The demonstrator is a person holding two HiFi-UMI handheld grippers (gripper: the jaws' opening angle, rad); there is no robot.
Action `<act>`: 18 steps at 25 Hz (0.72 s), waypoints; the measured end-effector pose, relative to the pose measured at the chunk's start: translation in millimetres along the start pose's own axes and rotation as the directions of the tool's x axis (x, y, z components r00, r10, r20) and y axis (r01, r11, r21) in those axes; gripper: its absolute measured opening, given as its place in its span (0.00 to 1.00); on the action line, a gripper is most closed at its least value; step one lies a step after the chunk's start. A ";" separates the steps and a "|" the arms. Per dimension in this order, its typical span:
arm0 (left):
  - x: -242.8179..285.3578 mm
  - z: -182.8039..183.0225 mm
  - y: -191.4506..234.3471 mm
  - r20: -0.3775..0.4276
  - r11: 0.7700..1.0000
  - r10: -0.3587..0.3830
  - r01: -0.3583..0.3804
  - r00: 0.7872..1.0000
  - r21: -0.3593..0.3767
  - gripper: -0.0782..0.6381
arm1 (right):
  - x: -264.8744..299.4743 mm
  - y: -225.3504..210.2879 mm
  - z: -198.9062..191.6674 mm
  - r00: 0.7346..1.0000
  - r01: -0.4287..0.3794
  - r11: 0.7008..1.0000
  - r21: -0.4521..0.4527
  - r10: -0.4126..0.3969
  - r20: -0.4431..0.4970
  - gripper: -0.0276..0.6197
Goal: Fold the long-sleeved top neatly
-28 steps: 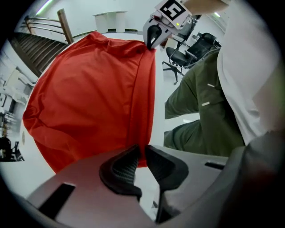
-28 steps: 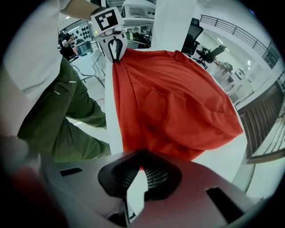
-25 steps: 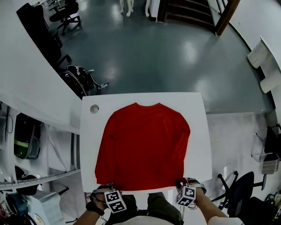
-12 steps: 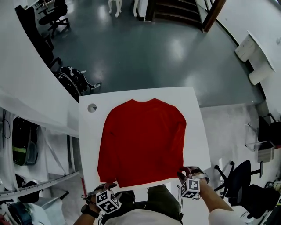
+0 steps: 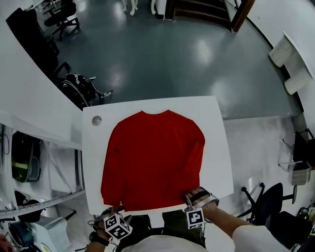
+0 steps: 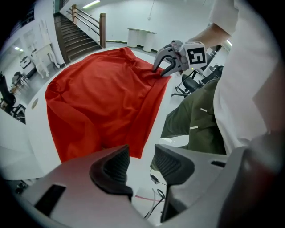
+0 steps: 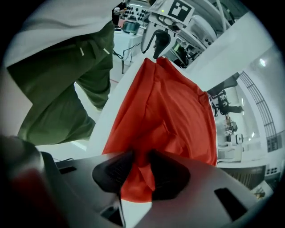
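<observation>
Left tongs (image 6: 141,156) just opened, empty. Right tongs (image 7: 140,164) just opening, hem of red top (image 5: 152,157) loose between. I fear snag, wrinkling at near edge of desk (image 5: 217,147).

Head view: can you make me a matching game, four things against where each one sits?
Things:
1 red long-sleeved top
2 small grey round spot
3 olive-green trousers
4 black office chair

Places:
A the white table's far left corner
B on the grey floor, upper left of the view
C beside that table's near edge
D spread flat on that table

Pairs: 1-D, 2-A, 3-C, 4-B.
</observation>
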State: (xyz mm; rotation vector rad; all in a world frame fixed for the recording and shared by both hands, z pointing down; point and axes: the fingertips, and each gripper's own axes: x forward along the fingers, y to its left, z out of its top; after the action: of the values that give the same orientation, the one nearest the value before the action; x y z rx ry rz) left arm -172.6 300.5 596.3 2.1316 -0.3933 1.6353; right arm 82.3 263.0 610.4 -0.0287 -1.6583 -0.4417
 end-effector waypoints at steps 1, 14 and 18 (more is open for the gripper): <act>5.3 -0.9 -2.6 -0.020 1.000 -0.002 0.002 1.000 -0.001 0.36 | 1.1 -0.9 2.2 1.000 -0.009 1.000 -0.004 0.009 0.007 0.24; 28.2 -11.3 -0.6 -0.151 0.999 0.033 -0.029 0.988 0.031 0.31 | -42.9 -63.8 -18.3 0.934 -0.133 0.895 0.427 -0.031 0.355 0.12; 28.6 -12.5 -2.1 -0.181 0.998 0.040 -0.029 0.983 0.064 0.30 | -76.8 -94.7 -48.5 0.878 -0.249 0.751 0.612 -0.091 0.469 0.11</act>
State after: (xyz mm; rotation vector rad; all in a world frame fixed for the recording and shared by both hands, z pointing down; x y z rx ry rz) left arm -174.6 309.4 626.2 2.0062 -0.3286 1.8667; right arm 113.7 179.0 514.6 0.3460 -2.2168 0.2787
